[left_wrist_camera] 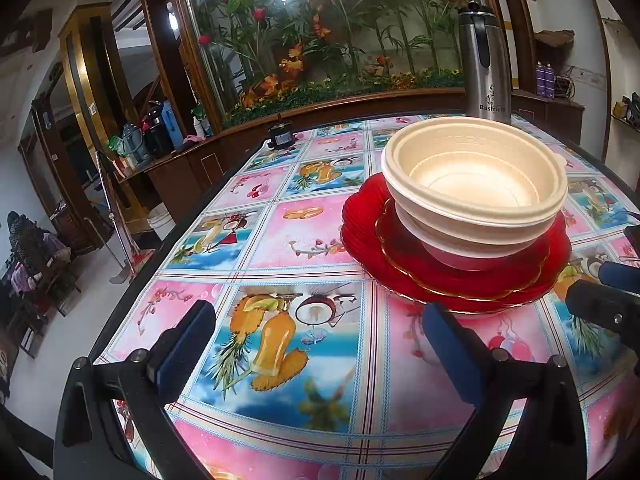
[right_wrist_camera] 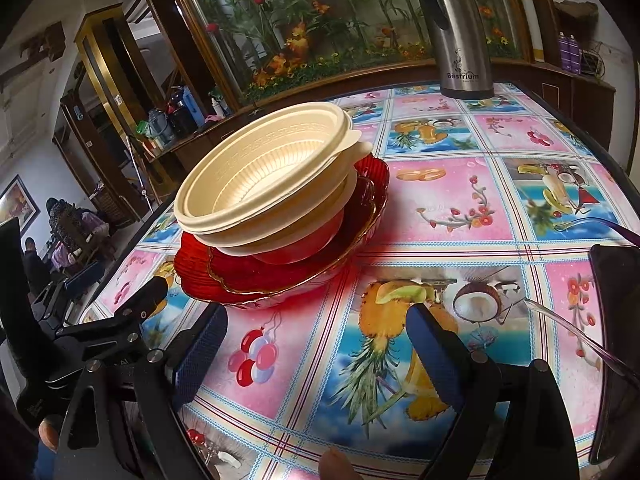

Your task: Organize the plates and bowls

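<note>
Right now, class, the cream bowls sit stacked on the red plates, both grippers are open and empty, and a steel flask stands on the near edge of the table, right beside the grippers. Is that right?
Not quite. The steel flask stands at the far edge of the table, beyond the stack, as the right wrist view shows. The rest holds: the cream bowls sit stacked on the red plates, and the left gripper and right gripper are open and empty.

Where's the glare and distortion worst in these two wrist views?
Left wrist: lamp glare on the glass panel, table edge bowed by fisheye, corners vignetted. Right wrist: same bowing, soft sheen on the tablecloth, steel flask leans; cream bowls are sharp.
</note>
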A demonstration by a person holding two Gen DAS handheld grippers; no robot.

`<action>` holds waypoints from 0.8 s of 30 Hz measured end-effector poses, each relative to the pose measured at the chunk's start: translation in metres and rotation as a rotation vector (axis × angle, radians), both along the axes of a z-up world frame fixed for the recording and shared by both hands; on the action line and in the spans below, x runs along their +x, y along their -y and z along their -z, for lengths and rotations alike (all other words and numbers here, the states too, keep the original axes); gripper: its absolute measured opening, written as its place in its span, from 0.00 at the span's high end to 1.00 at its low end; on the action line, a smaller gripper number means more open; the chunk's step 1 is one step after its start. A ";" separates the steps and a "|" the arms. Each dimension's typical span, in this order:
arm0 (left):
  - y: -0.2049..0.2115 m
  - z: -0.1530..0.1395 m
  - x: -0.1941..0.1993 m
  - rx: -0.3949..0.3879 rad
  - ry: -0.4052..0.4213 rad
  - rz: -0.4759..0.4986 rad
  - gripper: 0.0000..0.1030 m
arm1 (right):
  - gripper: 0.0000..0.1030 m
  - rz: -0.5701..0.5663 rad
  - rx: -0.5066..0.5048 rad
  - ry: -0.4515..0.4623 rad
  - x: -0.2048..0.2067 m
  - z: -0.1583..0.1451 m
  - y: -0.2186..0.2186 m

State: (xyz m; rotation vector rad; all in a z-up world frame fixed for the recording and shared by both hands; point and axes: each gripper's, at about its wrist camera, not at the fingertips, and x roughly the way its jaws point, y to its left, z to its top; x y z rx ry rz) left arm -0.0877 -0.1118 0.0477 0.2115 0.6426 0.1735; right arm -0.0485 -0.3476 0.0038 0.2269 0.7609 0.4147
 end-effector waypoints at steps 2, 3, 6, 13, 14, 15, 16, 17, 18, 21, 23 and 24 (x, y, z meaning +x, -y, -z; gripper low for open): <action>0.000 0.000 0.000 0.002 0.001 -0.002 0.00 | 0.09 0.000 0.000 0.000 -0.001 0.000 0.000; 0.000 0.000 0.000 0.002 0.001 -0.004 0.00 | 0.09 -0.001 0.000 0.000 -0.001 0.000 0.000; -0.001 0.001 0.000 0.004 -0.002 -0.009 0.00 | 0.09 0.000 0.000 0.000 0.000 0.000 0.000; -0.001 0.001 0.000 0.008 -0.002 -0.011 0.00 | 0.09 -0.001 0.001 -0.001 -0.001 0.000 0.000; -0.001 0.001 0.000 0.007 -0.003 -0.010 0.00 | 0.09 -0.001 0.002 -0.002 -0.001 0.000 0.000; -0.001 0.001 0.000 0.008 -0.004 -0.007 0.00 | 0.09 -0.001 0.002 -0.002 -0.001 0.000 -0.001; -0.001 0.001 0.000 0.008 -0.004 -0.007 0.00 | 0.09 -0.002 0.004 -0.004 -0.001 0.000 -0.001; -0.001 0.001 0.000 0.009 -0.003 -0.010 0.00 | 0.09 -0.001 0.005 -0.005 -0.001 0.001 -0.001; -0.002 0.001 0.000 0.010 -0.004 -0.010 0.00 | 0.09 0.000 0.005 -0.005 -0.001 0.001 -0.001; -0.001 0.001 0.000 0.010 -0.004 -0.011 0.00 | 0.09 0.002 0.007 -0.004 -0.001 0.001 0.000; -0.001 0.001 0.000 0.009 -0.006 -0.008 0.00 | 0.09 0.002 0.008 -0.004 -0.001 0.001 0.000; -0.002 0.001 0.000 0.010 -0.007 -0.009 0.00 | 0.09 0.002 0.007 -0.004 -0.001 0.001 0.000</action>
